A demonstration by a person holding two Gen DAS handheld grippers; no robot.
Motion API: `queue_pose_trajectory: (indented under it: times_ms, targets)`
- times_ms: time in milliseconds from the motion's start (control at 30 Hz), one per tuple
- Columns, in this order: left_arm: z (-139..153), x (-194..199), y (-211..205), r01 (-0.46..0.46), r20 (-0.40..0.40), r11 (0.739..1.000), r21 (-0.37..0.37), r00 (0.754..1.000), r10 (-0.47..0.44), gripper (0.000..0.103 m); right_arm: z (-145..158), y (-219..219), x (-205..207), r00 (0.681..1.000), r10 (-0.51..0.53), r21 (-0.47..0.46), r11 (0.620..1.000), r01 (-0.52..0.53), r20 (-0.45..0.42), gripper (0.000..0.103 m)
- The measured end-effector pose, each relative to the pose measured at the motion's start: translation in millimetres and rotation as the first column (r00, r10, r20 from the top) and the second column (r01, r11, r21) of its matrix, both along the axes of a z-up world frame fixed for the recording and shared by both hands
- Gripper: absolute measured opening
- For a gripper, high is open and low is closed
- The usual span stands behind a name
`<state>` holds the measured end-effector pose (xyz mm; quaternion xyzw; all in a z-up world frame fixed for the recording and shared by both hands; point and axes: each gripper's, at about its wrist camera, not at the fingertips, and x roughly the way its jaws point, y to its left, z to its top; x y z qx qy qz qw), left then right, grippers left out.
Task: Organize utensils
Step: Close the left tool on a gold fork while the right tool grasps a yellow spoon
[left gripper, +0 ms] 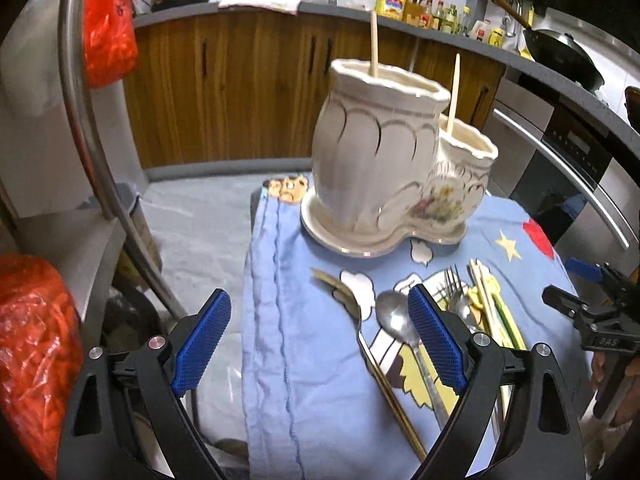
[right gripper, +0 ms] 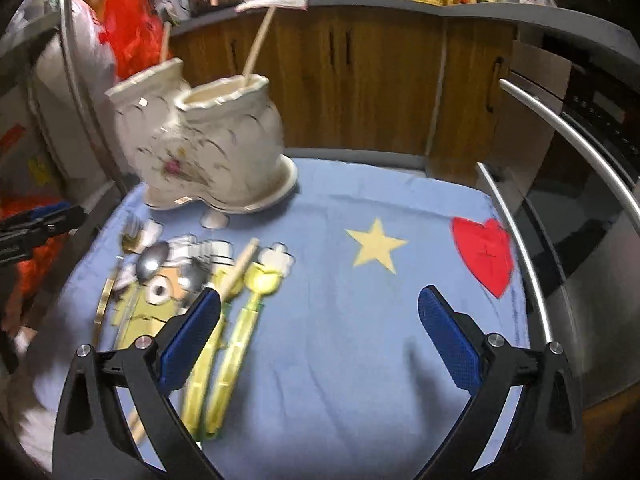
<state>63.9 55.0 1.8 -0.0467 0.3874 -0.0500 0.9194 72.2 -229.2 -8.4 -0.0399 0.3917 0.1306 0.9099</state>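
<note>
A white ceramic two-pot utensil holder (left gripper: 384, 168) (right gripper: 204, 144) stands at the back of a blue cartoon cloth (left gripper: 320, 360) (right gripper: 360, 300). One wooden chopstick (left gripper: 374, 44) stands in its tall pot and another (left gripper: 454, 92) in its low pot. On the cloth lie a steel spoon (left gripper: 394, 316) (right gripper: 152, 260), a gold fork (left gripper: 340, 292), a steel fork (left gripper: 454, 280), wooden chopsticks (left gripper: 486, 300) and yellow-green utensils (right gripper: 240, 328). My left gripper (left gripper: 320, 340) is open and empty above the cloth's left edge. My right gripper (right gripper: 320, 340) is open and empty over bare cloth, right of the utensils.
A curved metal rail (left gripper: 84, 120) rises at the left, with red plastic bags (left gripper: 108, 24) beside it. Wooden cabinets (left gripper: 240, 80) and a counter with bottles stand behind. A steel oven front with a bar handle (right gripper: 580, 140) stands at the right. The right wrist view is blurred.
</note>
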Motion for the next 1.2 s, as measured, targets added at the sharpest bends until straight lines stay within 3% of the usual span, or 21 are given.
queue_pose_trajectory:
  times_ms: [167,300,533,633,700,767,900,1200]
  targets:
    - [-8.7,0.3,-5.0,0.025,-0.029,1.000,0.020,0.999,-0.024,0.090,-6.3,4.0,-4.0,1.000,0.016,-0.042,0.999,-0.015,0.018,0.098]
    - [-13.1,2.2,-10.6,0.048,-0.050,0.998,0.028,0.998,-0.046,0.090,-11.5,15.0,-3.0,0.997,0.070,-0.049,0.996,-0.072,-0.029,0.098]
    - [-17.7,6.1,-23.9,0.087,-0.068,0.995,0.055,0.994,-0.083,0.090,-21.8,26.5,6.0,0.987,0.078,-0.038,0.996,-0.084,-0.138,0.097]
    - [-19.7,6.3,-28.4,0.104,-0.076,0.993,0.057,0.992,-0.100,0.090,-25.5,27.7,8.2,0.977,0.081,-0.017,0.996,-0.086,-0.196,0.081]
    - [-19.6,5.2,-30.3,0.113,-0.073,0.992,0.057,0.991,-0.108,0.089,-28.4,31.0,7.3,0.971,0.096,-0.015,0.995,-0.101,-0.219,0.063]
    - [-19.5,4.4,-32.8,0.121,-0.070,0.991,0.057,0.991,-0.117,0.087,-29.3,35.0,5.6,0.969,0.109,-0.019,0.993,-0.116,-0.223,0.054]
    - [-22.7,5.9,-36.3,0.140,-0.088,0.989,0.048,0.987,-0.135,0.073,-29.2,39.9,7.9,0.967,0.117,-0.012,0.992,-0.123,-0.229,0.036]
    - [-31.4,12.1,-40.0,0.157,-0.127,0.987,0.026,0.980,-0.152,0.054,-29.4,60.9,17.1,0.956,0.129,-0.082,0.984,-0.155,-0.263,0.026]
